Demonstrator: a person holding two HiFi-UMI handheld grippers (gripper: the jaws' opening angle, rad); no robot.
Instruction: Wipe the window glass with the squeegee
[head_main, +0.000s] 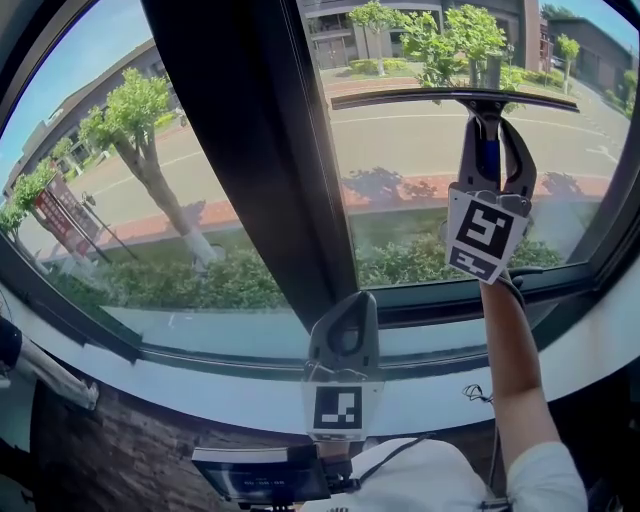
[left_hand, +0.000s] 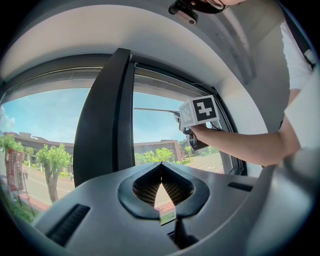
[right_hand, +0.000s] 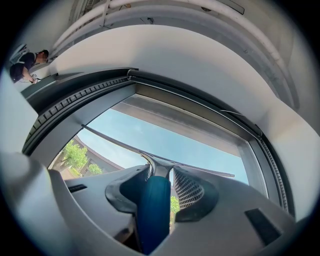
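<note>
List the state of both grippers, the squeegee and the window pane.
right pane: appears closed in its frame.
squeegee: raised, blade level across the right pane.
right gripper: shut on the squeegee's blue handle.
left gripper: shut, empty, held low.

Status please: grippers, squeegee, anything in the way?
Right gripper shut on squeegee handle, blade high at right pane. Left gripper shut, empty, near sill. Dark mullion just left of blade.
</note>
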